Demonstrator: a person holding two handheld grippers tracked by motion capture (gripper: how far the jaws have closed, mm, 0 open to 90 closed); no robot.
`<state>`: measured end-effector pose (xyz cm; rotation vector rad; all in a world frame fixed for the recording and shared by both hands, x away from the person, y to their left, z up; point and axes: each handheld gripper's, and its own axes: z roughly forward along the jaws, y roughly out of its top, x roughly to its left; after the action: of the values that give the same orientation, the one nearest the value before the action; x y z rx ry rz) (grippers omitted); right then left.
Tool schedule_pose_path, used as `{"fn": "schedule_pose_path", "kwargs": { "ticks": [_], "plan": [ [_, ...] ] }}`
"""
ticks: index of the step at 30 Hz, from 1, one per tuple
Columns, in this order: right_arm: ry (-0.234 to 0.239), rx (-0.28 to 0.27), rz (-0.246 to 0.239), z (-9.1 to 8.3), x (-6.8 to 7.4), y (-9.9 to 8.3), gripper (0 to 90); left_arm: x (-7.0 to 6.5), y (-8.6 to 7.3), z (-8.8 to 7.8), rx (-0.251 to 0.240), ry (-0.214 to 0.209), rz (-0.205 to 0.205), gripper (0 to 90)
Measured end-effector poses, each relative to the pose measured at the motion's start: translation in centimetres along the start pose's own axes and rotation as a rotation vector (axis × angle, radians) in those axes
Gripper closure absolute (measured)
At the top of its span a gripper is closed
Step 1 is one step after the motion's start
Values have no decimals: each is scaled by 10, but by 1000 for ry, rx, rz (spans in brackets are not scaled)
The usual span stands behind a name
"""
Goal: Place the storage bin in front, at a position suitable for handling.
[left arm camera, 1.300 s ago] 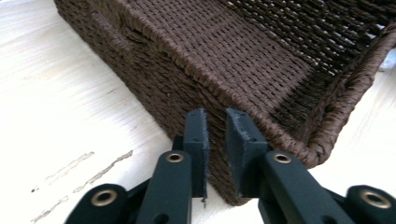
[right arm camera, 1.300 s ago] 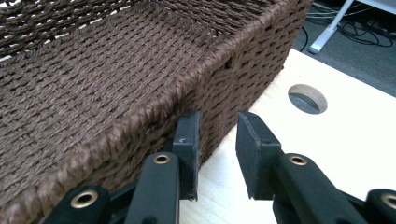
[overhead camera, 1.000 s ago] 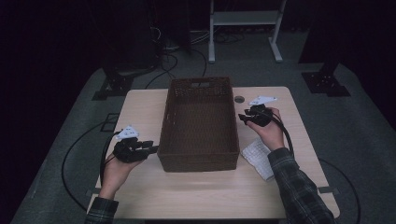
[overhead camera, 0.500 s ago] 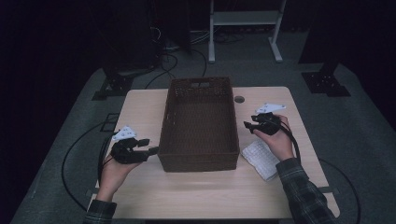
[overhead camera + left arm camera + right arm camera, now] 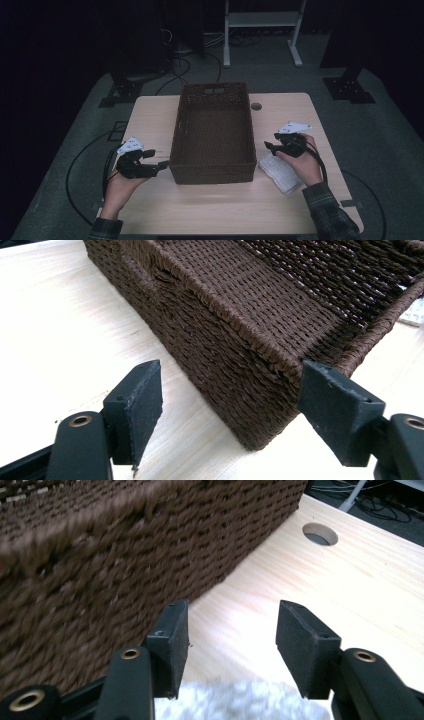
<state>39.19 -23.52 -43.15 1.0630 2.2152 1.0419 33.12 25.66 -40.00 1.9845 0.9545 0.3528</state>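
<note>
With both tongs just opened and empty, left tongs [image 5: 162, 164] at the basket's [image 5: 212, 172] 8 o'clock corner, I judged my right tongs [image 5: 267, 146] must next grip the white cloth [image 5: 280, 172] at its 4 o'clock on the desk [image 5: 150, 115].

Dark brown woven basket [image 5: 214, 135], white cloth [image 5: 280, 172]

Table: I see a pale rectangular wooden tabletop [image 5: 150, 115] across the middle of the frame.
Hole: a round dark cable hole [image 5: 256, 106] in it, right of centre.
Stand: a white metal frame [image 5: 260, 20], top centre.
Cables: tangled black floor cables [image 5: 190, 50], upper left of centre.
</note>
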Motion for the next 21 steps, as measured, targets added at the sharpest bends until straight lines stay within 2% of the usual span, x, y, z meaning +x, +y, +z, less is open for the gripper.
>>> {"fn": "schedule_pose_path", "kwargs": {
  "ticks": [10, 21],
  "plan": [
    [-6, 6, 4, -22, 5, -28, 445, -9, 8, -2, -13, -12, 12, 221],
    [-19, 31, 20, -40, 10, -59, 437, -20, 12, 12, 2, -37, 35, 190]
  ]
}}
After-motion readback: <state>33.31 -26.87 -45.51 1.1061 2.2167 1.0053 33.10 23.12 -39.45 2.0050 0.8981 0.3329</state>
